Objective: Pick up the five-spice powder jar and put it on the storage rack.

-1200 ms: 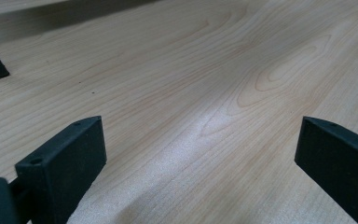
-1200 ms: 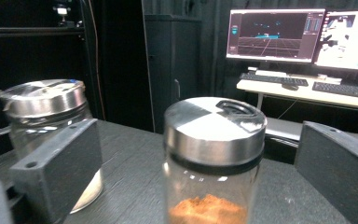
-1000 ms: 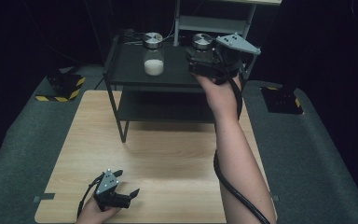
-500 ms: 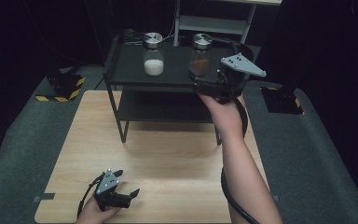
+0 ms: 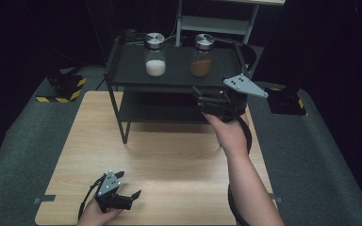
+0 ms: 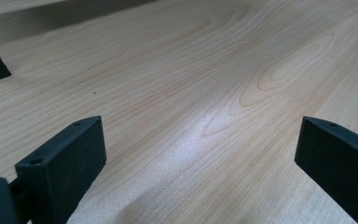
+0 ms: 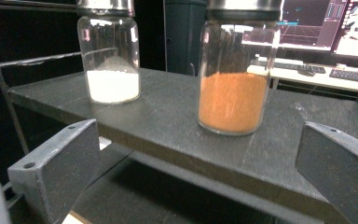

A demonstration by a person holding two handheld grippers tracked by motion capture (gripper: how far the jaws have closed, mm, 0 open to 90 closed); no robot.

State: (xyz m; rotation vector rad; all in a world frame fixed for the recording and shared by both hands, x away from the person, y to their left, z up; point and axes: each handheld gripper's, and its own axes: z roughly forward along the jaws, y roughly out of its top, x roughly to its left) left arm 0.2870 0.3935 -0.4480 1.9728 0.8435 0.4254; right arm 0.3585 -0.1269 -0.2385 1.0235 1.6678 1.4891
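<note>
Orange jar (image 7: 233,91) on black shelf (image 5: 179,77), just beyond right gripper (image 5: 199,98), jaws apart and empty. White jar (image 7: 108,60) beside it. Left gripper (image 5: 134,197) released, low over wooden table (image 5: 169,160); dark room.

No readable text, labels or numbers on anything.

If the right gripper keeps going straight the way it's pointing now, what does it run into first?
Probably the front edge of the black shelf: in the right gripper view it lies level between the open jaws of the right gripper. The jar of orange powder stands just behind it, the likely next contact if the gripper rides slightly higher.
</note>
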